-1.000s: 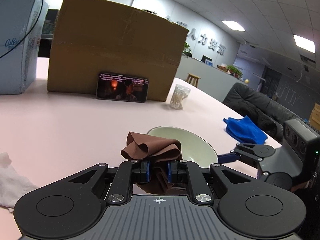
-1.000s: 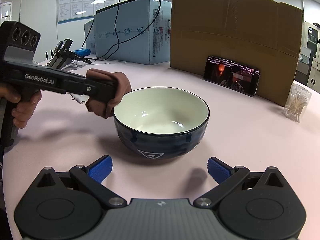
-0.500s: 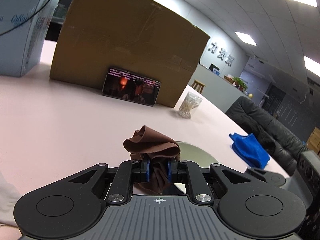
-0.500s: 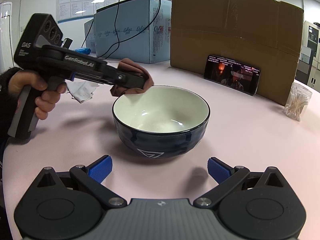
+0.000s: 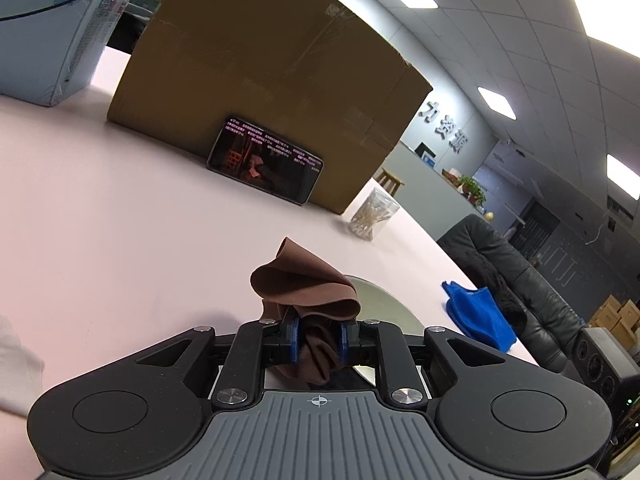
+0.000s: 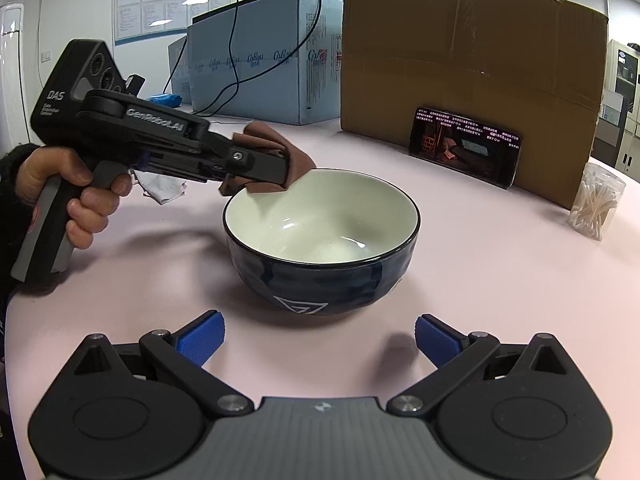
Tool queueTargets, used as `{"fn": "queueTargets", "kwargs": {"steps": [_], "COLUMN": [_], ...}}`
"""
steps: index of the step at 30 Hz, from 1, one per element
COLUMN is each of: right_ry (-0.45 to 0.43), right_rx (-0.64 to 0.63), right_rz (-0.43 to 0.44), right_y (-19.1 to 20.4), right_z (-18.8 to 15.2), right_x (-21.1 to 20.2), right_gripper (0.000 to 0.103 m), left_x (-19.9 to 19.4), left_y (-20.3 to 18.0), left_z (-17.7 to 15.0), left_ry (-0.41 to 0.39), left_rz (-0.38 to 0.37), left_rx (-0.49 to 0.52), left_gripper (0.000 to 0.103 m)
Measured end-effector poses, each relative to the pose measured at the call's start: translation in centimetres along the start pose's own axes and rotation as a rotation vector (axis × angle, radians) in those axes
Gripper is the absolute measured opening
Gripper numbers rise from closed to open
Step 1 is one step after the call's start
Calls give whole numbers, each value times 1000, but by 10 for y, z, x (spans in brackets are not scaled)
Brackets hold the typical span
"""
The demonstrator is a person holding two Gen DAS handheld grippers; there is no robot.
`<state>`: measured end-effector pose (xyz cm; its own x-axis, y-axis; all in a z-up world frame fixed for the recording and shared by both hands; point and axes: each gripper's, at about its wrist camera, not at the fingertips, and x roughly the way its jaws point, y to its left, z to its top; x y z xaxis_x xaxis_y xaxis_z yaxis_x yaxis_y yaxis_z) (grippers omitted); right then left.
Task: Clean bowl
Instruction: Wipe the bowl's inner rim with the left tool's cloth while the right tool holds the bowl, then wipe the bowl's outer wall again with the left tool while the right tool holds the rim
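Wiping a bowl, two-handed. The bowl point(image 6: 322, 240), dark blue outside and pale inside, stands upright on the pink worktop point(image 6: 500, 280), in front of the cardboard box point(image 6: 472, 60) and the phone point(image 6: 466, 146) propped against it. Your left tongs point(image 6: 286, 170) are clamped on a bunched brown cloth point(image 6: 276, 148), held just above the near-left rim with the cloth overhanging the opening; the left wrist view shows the cloth point(image 5: 308, 292) pinched between the blue pads point(image 5: 294, 338), with the bowl's rim point(image 5: 384, 300) partly hidden behind it. Your right tongs point(image 6: 318, 338) stand wide apart and empty, just short of the bowl's near wall, one pad to each side of it.

The interior looks glossy, with no visible residue, so the cloth may be arriving for a wipe or lifting away after one; the views cannot settle which.

Any wipe from here calls for the cloth to drop below the rim and press on the inner wall. Judged from its rounded foot on a smooth worktop, the bowl may slide or tip under sideways pressure, so steadying it with the right tongs would help.
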<state>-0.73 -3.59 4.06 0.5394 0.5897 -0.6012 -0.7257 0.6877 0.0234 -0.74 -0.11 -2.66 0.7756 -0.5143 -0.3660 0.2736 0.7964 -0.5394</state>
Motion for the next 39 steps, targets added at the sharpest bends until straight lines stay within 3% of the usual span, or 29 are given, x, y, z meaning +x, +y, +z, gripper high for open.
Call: {"fn": "queueTargets", "kwargs": {"steps": [8,15,21,25,32,34,39], "right_ry": [1,1,1,1,2,2,-5], "right_rx": [-1,-7,-6,-8,-8,-7,1], "right_rz": [-2,-3,-3,-3,-3,-4,-4], "right_y": [-1,-1,-1,-1,-1,0,0], "right_z": [-1,-1,-4,-4,-3,-3,-3], "right_x": [-2,-3,-5,-5,-5,-4,-5], "right_gripper": [103,103,103,103,103,103,103], "left_x": [-18,-20,-16,-9,-5,-6,5], "left_y": [-4,-12,-11,-14,-53,-61,-62], "left_z": [-16,-28,-26,-25,-18,-23,-27], "left_ry": [-8,45,57,100,95,108,176], "left_rz": [-38,-65,-19,51,210,225,225], "left_rx": [-22,-11,8,55,387,464,508], "left_gripper": [19,19,19,19,19,18,18]}}
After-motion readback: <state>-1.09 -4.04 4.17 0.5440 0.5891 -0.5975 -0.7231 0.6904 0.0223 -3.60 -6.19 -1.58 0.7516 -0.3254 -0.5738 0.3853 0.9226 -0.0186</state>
